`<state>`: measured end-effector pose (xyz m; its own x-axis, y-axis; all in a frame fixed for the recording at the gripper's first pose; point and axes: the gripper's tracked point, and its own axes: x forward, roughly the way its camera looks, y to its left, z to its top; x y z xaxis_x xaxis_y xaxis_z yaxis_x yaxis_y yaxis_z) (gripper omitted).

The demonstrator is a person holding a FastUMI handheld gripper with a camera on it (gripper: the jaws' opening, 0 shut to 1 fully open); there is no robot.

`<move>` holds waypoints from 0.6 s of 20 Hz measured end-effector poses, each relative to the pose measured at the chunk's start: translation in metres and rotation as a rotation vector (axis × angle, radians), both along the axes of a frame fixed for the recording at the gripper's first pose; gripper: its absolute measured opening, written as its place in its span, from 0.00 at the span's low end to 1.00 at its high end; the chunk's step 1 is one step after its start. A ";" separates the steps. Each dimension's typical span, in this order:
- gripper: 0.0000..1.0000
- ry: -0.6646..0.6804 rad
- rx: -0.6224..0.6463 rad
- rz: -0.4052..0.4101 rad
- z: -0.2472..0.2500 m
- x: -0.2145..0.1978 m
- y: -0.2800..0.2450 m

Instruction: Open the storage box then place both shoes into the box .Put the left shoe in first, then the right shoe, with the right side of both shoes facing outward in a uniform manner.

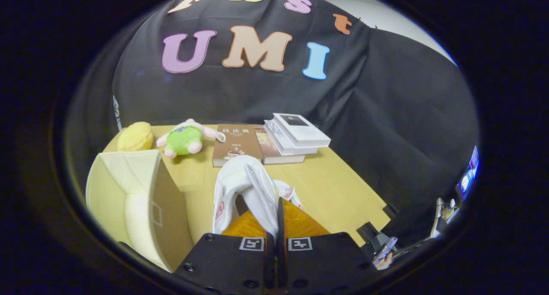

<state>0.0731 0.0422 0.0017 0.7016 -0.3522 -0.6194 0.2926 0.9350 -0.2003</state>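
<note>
My gripper [279, 211] is shut on a white shoe [242, 185] with red markings, pinching a flap of its upper between both fingers. The shoe hangs just ahead of the fingers above the yellow table [334, 188]. To the left of the fingers stands the cream storage box [165, 200], open towards me. A pale white shape [137, 220] lies inside it; I cannot tell whether it is the other shoe.
At the back of the table lie a brown book [236, 142] and a stack of white books [298, 134]. A green and pink plush toy [185, 139] and a yellow plush [135, 136] sit behind the box. The table's edge runs close on the right.
</note>
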 end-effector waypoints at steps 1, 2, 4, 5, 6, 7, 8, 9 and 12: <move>0.06 -0.018 0.000 0.015 0.014 0.001 0.009; 0.06 -0.039 0.005 0.033 0.027 0.004 0.020; 0.06 -0.079 0.041 0.073 0.047 0.010 0.048; 0.06 -0.099 0.070 0.100 0.052 0.014 0.063; 0.06 -0.112 0.106 0.129 0.055 0.019 0.082; 0.06 -0.118 0.150 0.155 0.056 0.023 0.100; 0.06 -0.123 0.190 0.183 0.058 0.025 0.119; 0.06 -0.129 0.218 0.211 0.059 0.028 0.136; 0.06 -0.136 0.234 0.273 0.050 0.045 0.176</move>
<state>0.1176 0.2179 0.0513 0.8315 -0.0007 -0.5556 0.0353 0.9980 0.0517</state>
